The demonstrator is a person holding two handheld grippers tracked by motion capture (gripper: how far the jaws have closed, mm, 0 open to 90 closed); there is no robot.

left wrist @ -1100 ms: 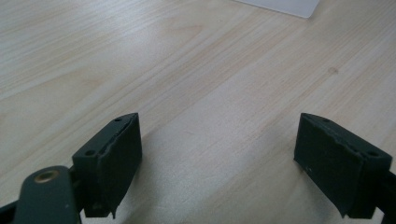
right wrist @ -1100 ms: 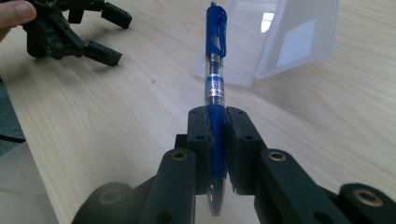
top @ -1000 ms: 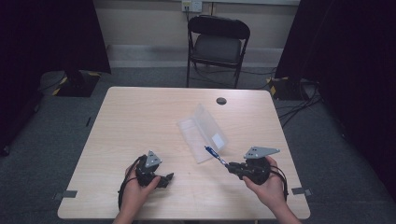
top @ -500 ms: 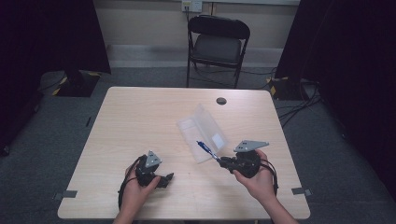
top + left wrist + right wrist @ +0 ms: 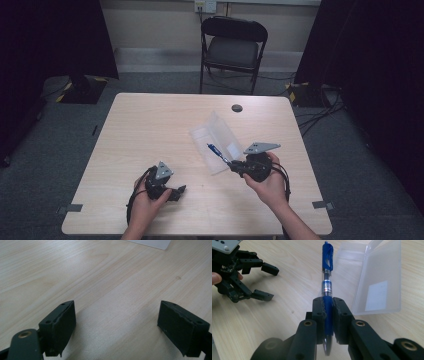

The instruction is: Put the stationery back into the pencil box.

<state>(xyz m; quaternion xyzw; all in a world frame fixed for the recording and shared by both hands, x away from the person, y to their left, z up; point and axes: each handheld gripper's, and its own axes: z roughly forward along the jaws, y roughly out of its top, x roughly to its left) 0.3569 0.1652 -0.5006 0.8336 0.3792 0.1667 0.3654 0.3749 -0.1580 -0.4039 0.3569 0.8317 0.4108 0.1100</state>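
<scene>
A blue pen (image 5: 327, 285) sticks out forward between the jaws of my right gripper (image 5: 328, 315), which is shut on its grip end. From above, the pen (image 5: 216, 151) hangs over the near end of a clear plastic case (image 5: 217, 140) that lies open on the table, and the right gripper (image 5: 235, 166) is just right of that end. My left gripper (image 5: 181, 192) rests open low on the table at the front left, with bare wood between its jaws (image 5: 115, 327). The right gripper view catches it too, at the upper left.
The wooden table (image 5: 150, 130) has a small dark round cap (image 5: 237, 108) near its far edge. A black folding chair (image 5: 232, 47) stands behind the table. Cables (image 5: 325, 110) lie on the grey floor at the right. Dark curtains close both sides.
My right gripper has carried the pen leftward and a little forward, from beside the case to over its near end. The left gripper has stayed put.
</scene>
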